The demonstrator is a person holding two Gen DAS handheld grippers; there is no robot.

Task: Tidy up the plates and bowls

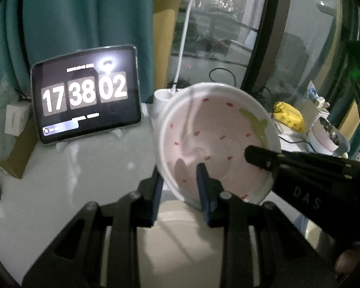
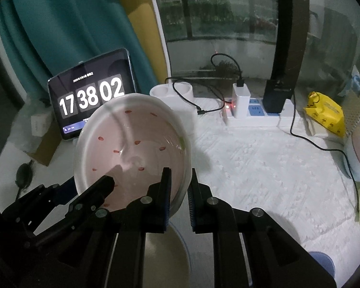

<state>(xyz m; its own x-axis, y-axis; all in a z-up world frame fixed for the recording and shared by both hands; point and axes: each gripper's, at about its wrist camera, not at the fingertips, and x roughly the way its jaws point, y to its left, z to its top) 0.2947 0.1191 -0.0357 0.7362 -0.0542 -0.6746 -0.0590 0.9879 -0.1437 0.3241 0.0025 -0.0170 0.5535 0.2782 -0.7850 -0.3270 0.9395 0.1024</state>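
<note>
A white-rimmed bowl (image 1: 216,132) with a pink inside, red flecks and a green patch hangs tilted in the air above the table. My left gripper (image 1: 180,187) is shut on its near left rim, one blue pad inside and one outside. My right gripper (image 1: 264,160) comes in from the right and clamps the opposite rim. The right wrist view shows the same bowl (image 2: 132,144), with my right gripper (image 2: 180,189) shut on its right rim and my left gripper (image 2: 88,189) holding the left side. A beige bowl (image 2: 165,247) sits right below, partly hidden by the fingers.
A tablet (image 1: 84,93) showing a clock leans at the back left beside a cardboard box (image 1: 16,153). A white lamp base (image 2: 170,91), a power strip (image 2: 252,112) with cables and a yellow packet (image 2: 324,115) line the back. A blue rim (image 2: 321,261) shows at the near right.
</note>
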